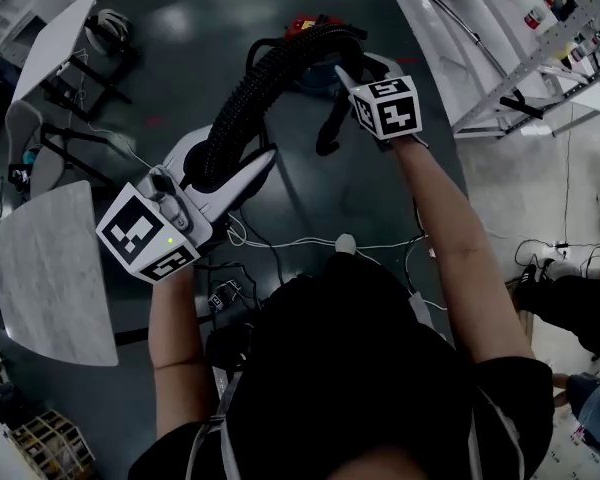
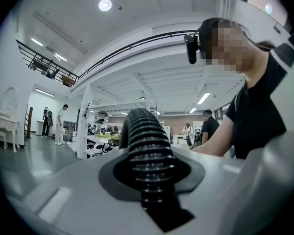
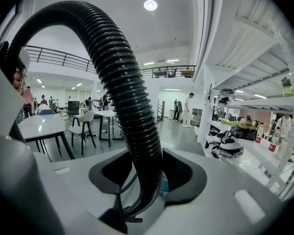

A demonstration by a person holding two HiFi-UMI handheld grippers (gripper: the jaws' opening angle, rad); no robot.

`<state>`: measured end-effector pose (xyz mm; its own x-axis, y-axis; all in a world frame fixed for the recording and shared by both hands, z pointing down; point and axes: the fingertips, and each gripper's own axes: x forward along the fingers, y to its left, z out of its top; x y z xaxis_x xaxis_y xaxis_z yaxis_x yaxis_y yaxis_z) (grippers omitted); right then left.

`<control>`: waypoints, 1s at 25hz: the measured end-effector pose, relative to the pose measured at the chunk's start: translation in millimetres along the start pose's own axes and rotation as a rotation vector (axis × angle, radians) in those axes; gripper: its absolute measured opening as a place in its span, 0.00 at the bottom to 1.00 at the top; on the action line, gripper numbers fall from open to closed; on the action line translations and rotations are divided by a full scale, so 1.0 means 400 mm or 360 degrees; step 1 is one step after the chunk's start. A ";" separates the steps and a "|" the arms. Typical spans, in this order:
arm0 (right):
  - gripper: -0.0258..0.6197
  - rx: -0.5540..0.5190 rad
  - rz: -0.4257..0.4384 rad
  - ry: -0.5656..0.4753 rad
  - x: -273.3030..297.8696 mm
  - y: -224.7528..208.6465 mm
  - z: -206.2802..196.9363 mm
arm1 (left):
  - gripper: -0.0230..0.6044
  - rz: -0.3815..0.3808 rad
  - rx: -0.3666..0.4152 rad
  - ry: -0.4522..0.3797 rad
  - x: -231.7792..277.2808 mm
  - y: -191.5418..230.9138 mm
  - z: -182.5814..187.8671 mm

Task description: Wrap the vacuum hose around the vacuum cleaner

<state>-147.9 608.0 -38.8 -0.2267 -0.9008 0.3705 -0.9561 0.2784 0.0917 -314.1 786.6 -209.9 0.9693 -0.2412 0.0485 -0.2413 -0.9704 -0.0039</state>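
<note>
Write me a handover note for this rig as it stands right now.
Left gripper: shut on the hose.
Right gripper: hose between its jaws, but a gap shows at one pad, so it is not clamped.
Hose: lifted in an arch between the two grippers; what looks like the red vacuum cleaner sits beyond it.
Done: hose picked up.
Left: no turn around the vacuum cleaner shows yet, so the wrapping remains.

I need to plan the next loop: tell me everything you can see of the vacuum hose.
The vacuum hose is black, ribbed, flexible-looking plastic. It arches in the air between both tools, above the dark floor. The left tool is clamped on it; it also passes between the right tool jaws, leaning on one pad, a gap at the other. Its far part leads toward a red machine.
</note>
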 end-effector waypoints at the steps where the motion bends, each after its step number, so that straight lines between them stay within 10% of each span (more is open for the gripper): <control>1: 0.35 -0.0025 -0.0008 -0.0004 0.007 -0.015 0.003 | 0.23 -0.0010 -0.0002 0.0000 0.006 0.001 -0.001; 5: 0.46 -0.0082 0.0035 0.0018 0.035 -0.049 0.003 | 0.23 -0.0022 0.0040 0.0015 0.028 -0.006 0.000; 11: 0.30 -0.0113 0.0145 0.0042 0.056 -0.072 0.007 | 0.23 0.0093 0.0010 0.0006 0.081 0.034 -0.012; 25: 0.30 0.0294 0.0228 0.0088 0.058 -0.143 0.058 | 0.23 0.0516 -0.0075 -0.0231 0.199 0.190 -0.047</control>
<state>-102.9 563.6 -56.9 -0.3567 -0.8356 0.4178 -0.9338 0.3316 -0.1340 -256.4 693.8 -187.7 0.8378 -0.5386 -0.0899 -0.5362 -0.8426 0.0506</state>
